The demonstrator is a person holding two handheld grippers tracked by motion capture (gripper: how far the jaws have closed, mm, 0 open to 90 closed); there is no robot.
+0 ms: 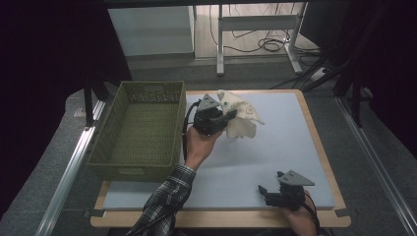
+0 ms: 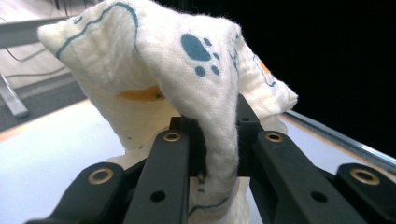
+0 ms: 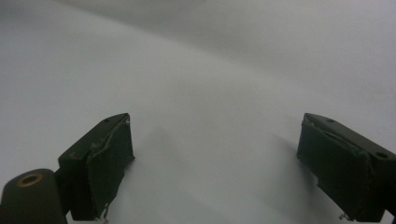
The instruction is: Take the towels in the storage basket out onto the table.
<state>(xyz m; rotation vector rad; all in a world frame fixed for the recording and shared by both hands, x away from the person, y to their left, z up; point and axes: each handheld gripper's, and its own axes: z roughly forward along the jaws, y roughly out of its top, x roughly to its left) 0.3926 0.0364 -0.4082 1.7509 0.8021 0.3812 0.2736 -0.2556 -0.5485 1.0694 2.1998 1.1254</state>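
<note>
The left tool is clamped on the white cloth, whose paw prints the left gripper view shows clearly. The right tool stands apart over the bare tabletop.

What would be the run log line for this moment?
left gripper: shut on cloth, lifted beside basket | right gripper: open, low over mat

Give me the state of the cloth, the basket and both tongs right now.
Cloth: bunched, pinched and lifted off the mat.
Basket: upright, nothing visible inside.
Left tongs: shut on the cloth.
Right tongs: open, holding nothing, low over the mat.
</note>
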